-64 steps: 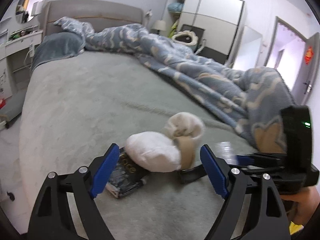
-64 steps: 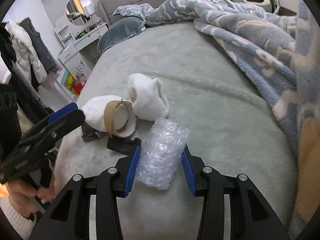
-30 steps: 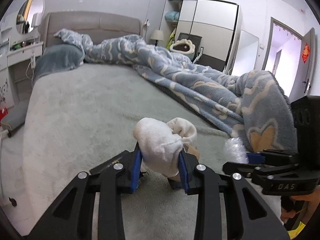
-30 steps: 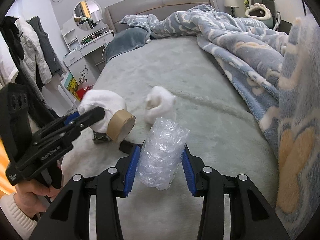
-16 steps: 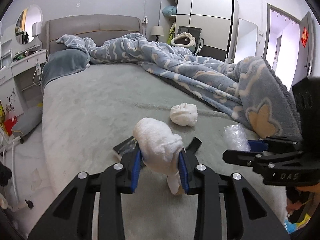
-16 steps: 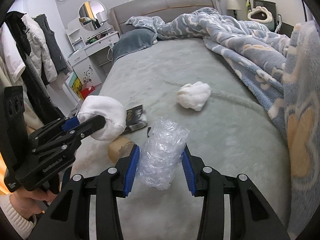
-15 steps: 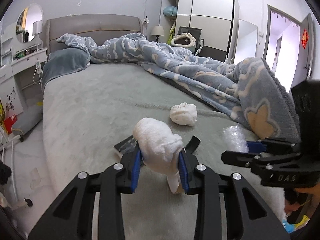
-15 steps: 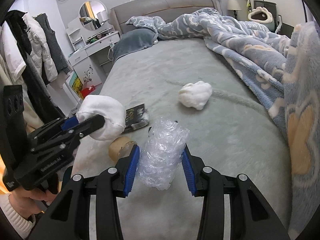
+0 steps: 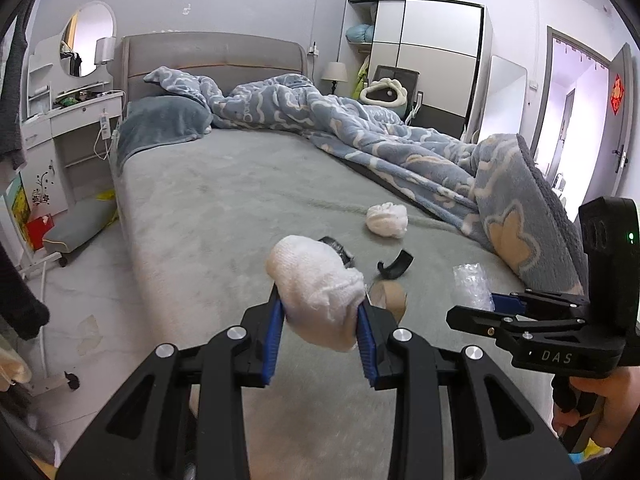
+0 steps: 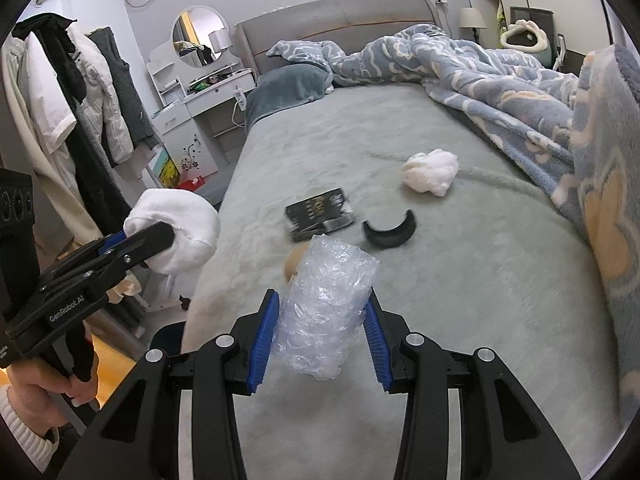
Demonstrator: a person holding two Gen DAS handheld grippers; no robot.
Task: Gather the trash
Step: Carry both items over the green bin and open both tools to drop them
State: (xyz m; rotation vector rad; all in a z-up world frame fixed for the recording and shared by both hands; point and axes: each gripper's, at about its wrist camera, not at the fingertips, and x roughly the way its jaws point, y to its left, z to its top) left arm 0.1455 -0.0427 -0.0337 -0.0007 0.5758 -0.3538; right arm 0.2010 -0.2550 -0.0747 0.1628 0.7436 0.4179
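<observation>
I found the bed (image 9: 224, 200) bare across its grey sheet, with the duvet (image 9: 400, 148) heaped along its far side. My left gripper (image 9: 320, 332) was clamped on a white wad (image 9: 316, 288), held clear of the bed near its edge. My right gripper (image 10: 318, 336) was clamped on a bubble wrap roll (image 10: 326, 304), also raised above the sheet. Left lying on the sheet were a second wad (image 10: 431, 171) near the duvet, a black packet (image 10: 320, 219), a curved black strip (image 10: 390, 231) just beside it, and a cardboard tube (image 9: 387, 295) closest to me.
</observation>
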